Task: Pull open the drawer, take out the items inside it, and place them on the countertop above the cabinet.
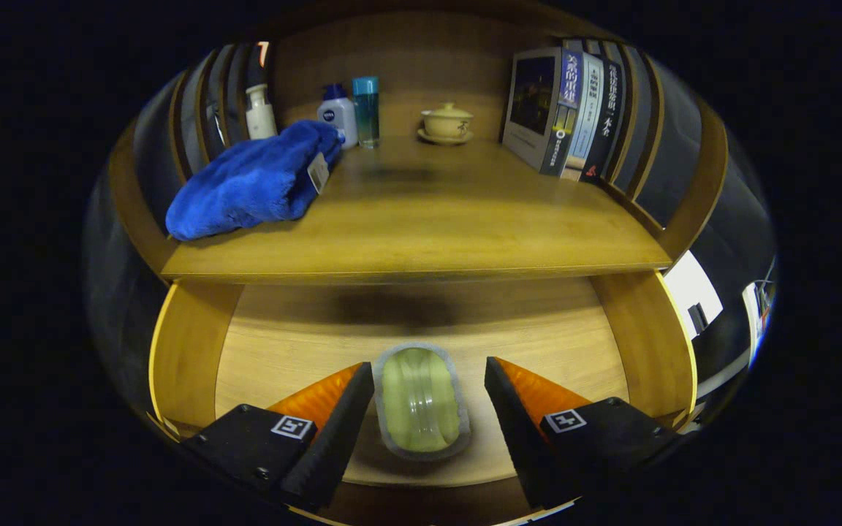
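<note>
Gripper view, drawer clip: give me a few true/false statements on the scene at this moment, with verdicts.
1. The drawer is pulled open. True.
2. The gripper is shut on the green oval item. False: its jaws stand open on either side of the item, with gaps on both sides.
3. A blue towel lies on the countertop above the drawer. True.
4. The books lie flat in a stack. False: they stand upright at the countertop's back right.
5. A lidded cup on a saucer stands between the bottles and the books. True.
</note>
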Motion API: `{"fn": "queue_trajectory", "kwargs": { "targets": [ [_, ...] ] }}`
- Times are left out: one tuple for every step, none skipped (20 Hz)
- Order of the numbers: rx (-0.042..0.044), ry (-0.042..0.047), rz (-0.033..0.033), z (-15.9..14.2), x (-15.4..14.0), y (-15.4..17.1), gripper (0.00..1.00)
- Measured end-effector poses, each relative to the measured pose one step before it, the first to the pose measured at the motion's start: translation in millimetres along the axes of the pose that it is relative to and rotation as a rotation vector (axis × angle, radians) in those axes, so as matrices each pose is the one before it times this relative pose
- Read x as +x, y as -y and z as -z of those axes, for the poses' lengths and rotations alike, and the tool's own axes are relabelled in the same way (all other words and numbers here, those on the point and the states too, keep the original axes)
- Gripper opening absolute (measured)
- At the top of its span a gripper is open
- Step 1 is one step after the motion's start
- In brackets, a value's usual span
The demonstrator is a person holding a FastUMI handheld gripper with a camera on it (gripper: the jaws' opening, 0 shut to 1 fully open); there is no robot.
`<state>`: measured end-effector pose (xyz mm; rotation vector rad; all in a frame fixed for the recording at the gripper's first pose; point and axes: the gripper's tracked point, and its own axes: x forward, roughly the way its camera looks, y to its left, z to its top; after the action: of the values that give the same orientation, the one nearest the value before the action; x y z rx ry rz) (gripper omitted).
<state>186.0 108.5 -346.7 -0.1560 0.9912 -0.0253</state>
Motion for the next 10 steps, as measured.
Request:
{"fn": "queue_trajectory", "kwargs": {
  "targets": [
    [-0.00074,-0.02406,0.00143,2.34,4.58,-1.02,0.99],
    [-0.00643,-0.02387,0.00026,4.45,4.42,-1.32,0.99],
    [-0.00972,-0.02423,-0.00436,5.42,3.40,-2.33,0.99],
    [-0.00885,-0.02141,-0.00882,4.41,3.56,-3.23,0.96],
    [-0.00499,-0.01581,-0.00722,2.99,2.90,-2.88,0.94],
    [-0.00024,-0.01163,-0.00237,2.17,1.57,-1.51,0.90],
    [0.00287,-0.01182,0.00043,2.81,2.13,-0.06,0.85],
    [0.00602,-0.00998,-0.00056,1.71,1.95,-0.22,0.80],
    [0.00383,0.00330,-0.00549,-1.37,1.28,-0.61,0.75],
    [-0.00100,0.00138,-0.00507,-0.66,0.96,-1.13,0.73]
  ]
}}
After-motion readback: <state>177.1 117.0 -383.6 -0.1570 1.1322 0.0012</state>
